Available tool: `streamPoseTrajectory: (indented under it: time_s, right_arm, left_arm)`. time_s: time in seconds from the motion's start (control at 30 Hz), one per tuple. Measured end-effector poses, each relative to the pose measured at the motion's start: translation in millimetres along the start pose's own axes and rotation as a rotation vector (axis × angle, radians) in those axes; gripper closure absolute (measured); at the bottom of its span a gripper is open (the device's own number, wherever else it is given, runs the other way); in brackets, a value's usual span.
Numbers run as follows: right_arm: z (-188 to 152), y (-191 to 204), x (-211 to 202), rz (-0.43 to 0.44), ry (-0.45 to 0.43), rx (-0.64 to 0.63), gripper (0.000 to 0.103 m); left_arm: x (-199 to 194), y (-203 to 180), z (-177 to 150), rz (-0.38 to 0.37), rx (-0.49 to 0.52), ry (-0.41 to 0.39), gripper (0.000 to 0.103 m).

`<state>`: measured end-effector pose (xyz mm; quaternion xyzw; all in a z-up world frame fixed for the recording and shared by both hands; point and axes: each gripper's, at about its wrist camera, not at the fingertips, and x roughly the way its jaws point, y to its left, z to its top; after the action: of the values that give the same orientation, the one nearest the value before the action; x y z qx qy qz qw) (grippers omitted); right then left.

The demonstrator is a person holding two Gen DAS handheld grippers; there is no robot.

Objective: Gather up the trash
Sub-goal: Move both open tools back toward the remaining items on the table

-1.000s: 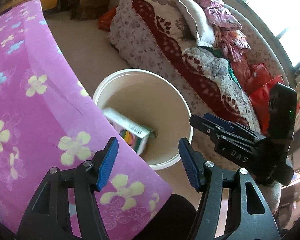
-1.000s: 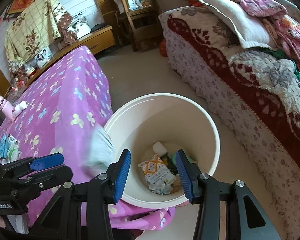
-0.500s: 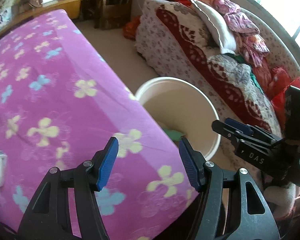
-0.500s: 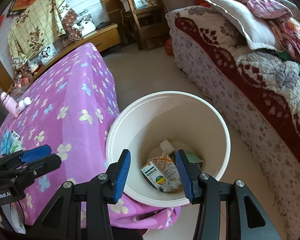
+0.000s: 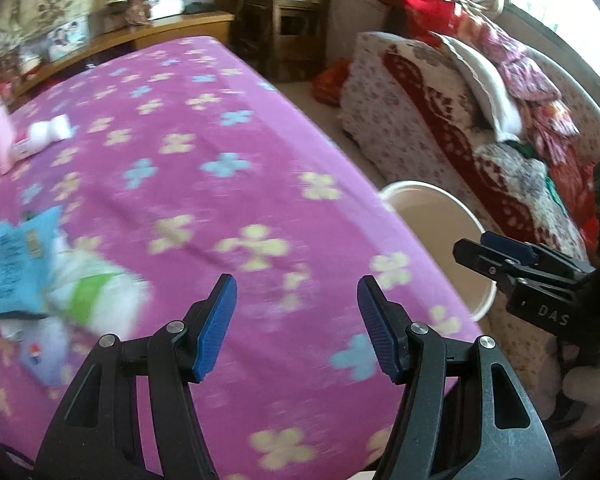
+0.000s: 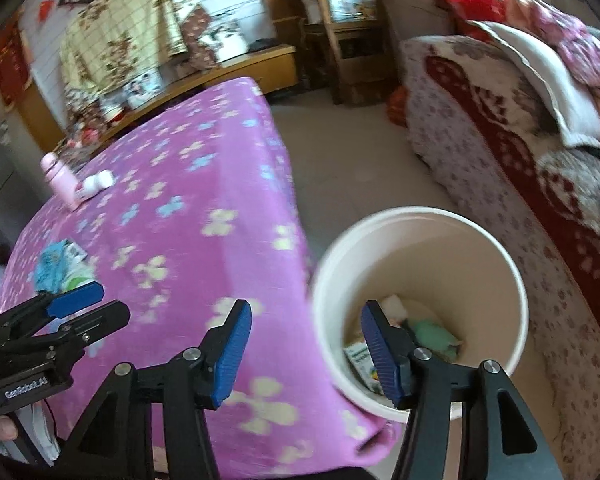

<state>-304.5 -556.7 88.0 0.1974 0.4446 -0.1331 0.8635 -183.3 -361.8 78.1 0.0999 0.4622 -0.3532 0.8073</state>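
A white bin (image 6: pixel 420 264) stands on the floor by the table's corner, with a small printed box (image 6: pixel 362 362) and green and white scraps in it; its rim also shows in the left wrist view (image 5: pixel 440 204). Trash lies on the purple flowered cloth: a blue wrapper (image 5: pixel 18 256), a white and green packet (image 5: pixel 96 292) and a pale lilac packet (image 5: pixel 46 350). My left gripper (image 5: pixel 296 322) is open and empty above the cloth, right of that trash. My right gripper (image 6: pixel 306 354) is open and empty over the table edge and bin rim.
A pink bottle (image 6: pixel 60 178) and a white bottle (image 6: pixel 98 182) lie at the table's far left. A bed with quilts and pillows (image 6: pixel 520 128) runs along the right. Wooden furniture (image 6: pixel 340 40) stands at the back. Bare floor lies between table and bed.
Both grippers swung left, away from the bin toward the table top. The trash pile on the cloth came into the left wrist view. Both stay open and empty.
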Motion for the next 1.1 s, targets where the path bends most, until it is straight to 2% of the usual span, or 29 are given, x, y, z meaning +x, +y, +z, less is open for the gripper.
streamPoseTrajectory:
  time_s: [0.4,0.5,0.57,0.7,0.9,1.03,1.1]
  right_arm:
    - [15,125,38,0.164,0.051,-0.182,0.047]
    - [15,152,48,0.181,0.067,-0.229,0.047]
    - [16,163,52,0.193,0.073,-0.241,0.047]
    - [15,174,51,0.203,0.074,-0.247,0.047]
    - [14,171,45,0.183,0.073,-0.253,0.045]
    - [14,168,46,0.169,0.079,-0.250,0.044]
    - [14,168,47,0.169,0.083,-0.250,0.044]
  left_arm:
    - [-56,124,-23,0.165,-0.165,-0.045,0.042]
    - [-61,144,-26,0.188,-0.186,-0.035,0.042]
    - [-67,155,-18,0.187,-0.207,-0.056,0.042]
    - [-64,170,13,0.210,-0.238,-0.073,0.042]
    - [-27,181,51,0.249,-0.223,-0.009,0.042]
    - [-2,186,52,0.241,-0.169,0.077,0.042]
    - [-1,187,42,0.208,-0.129,0.124,0.042]
